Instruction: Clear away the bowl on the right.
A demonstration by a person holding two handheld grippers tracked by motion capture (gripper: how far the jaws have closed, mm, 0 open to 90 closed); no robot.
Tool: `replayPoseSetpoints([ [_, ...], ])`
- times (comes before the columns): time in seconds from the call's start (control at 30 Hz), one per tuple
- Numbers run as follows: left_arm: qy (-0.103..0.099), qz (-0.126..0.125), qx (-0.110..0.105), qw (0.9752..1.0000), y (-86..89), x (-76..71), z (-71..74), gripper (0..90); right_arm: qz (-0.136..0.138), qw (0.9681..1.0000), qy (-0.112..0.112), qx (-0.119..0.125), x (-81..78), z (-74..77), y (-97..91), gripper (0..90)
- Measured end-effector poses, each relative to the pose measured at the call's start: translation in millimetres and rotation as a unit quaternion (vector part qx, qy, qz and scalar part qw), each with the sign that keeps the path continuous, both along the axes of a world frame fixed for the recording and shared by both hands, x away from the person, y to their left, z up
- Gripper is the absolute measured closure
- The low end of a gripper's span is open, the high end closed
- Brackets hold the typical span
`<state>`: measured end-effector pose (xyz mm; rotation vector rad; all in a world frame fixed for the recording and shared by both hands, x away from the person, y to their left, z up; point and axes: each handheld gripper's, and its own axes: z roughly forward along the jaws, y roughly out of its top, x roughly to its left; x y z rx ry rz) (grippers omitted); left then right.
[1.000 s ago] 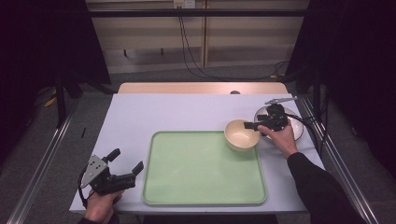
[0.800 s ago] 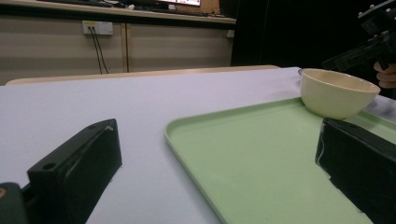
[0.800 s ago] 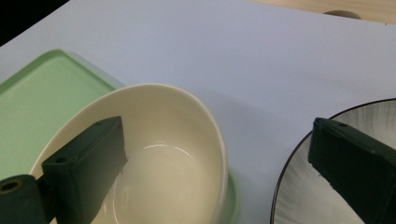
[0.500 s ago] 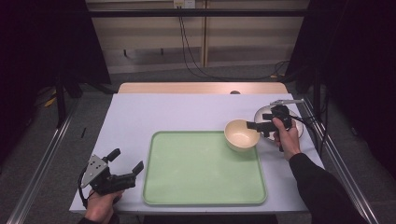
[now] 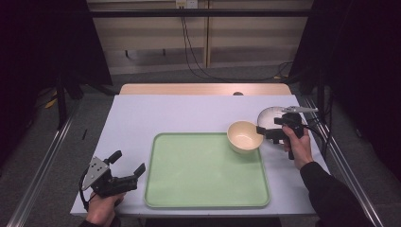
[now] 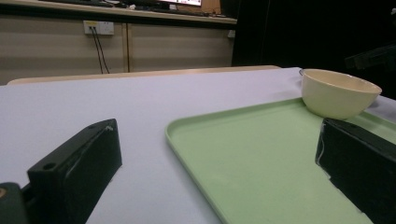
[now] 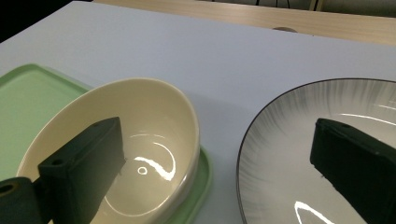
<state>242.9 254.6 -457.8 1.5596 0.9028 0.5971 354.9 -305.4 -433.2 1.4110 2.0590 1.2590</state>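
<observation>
A white-topped table is seen from above, with a light green tray laid on its near half. A cream bowl is set on the tray's far right corner, its rim reaching just over the tray's edge. Just to the right of the bowl, off the tray, a white plate with a thin dark rim and grey streaks is laid on the table.

The right gripper is held by a hand at the right side of the table, above the gap between bowl and plate. Its jaws are spread wide with nothing between them; in the right gripper view, one jaw is seen over the bowl and the other over the plate.

The left gripper is held low at the near left corner of the table, just beside the tray's left edge. Its jaws are also spread apart and empty. In the left gripper view, one jaw is seen over the bare table and the other over the tray, with the bowl farther off at the right.
</observation>
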Motion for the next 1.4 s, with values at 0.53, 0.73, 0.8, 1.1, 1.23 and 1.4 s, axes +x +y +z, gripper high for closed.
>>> replayPoseSetpoints([
  [0.53, 0.000, 0.001, -0.005, 1.0000, -0.6, 0.2, -0.1, 0.3, -0.001, 0.9997, -0.026, 0.003, -38.8, 6.8, -17.8, 2.2],
  [0.73, 0.001, -0.001, -0.003, 1.0000, -0.3, 0.0, 0.1, 0.3, -0.001, 0.9995, -0.031, 0.007, -54.3, 6.1, -21.1, 2.1],
  [0.8, 0.000, 0.000, -0.006, 1.0000, -0.8, 0.0, 0.0, 0.3, -0.004, 0.9993, -0.037, 0.008, -60.7, 5.5, -23.9, 2.2],
  [1.1, 0.000, 0.002, -0.005, 1.0000, -0.9, -0.2, 0.1, 0.3, 0.000, 0.9990, -0.044, 0.007, -78.1, 1.8, -26.1, 2.7],
  [1.23, -0.001, 0.001, -0.003, 1.0000, -0.6, -0.3, 0.2, 0.3, -0.006, 0.9987, -0.050, 0.010, -86.2, 2.2, -28.3, 2.4],
  [1.4, -0.002, 0.002, -0.003, 1.0000, -0.7, -0.1, 0.3, 0.3, -0.007, 0.9984, -0.055, 0.013, -97.2, 0.3, -30.0, 2.4],
])
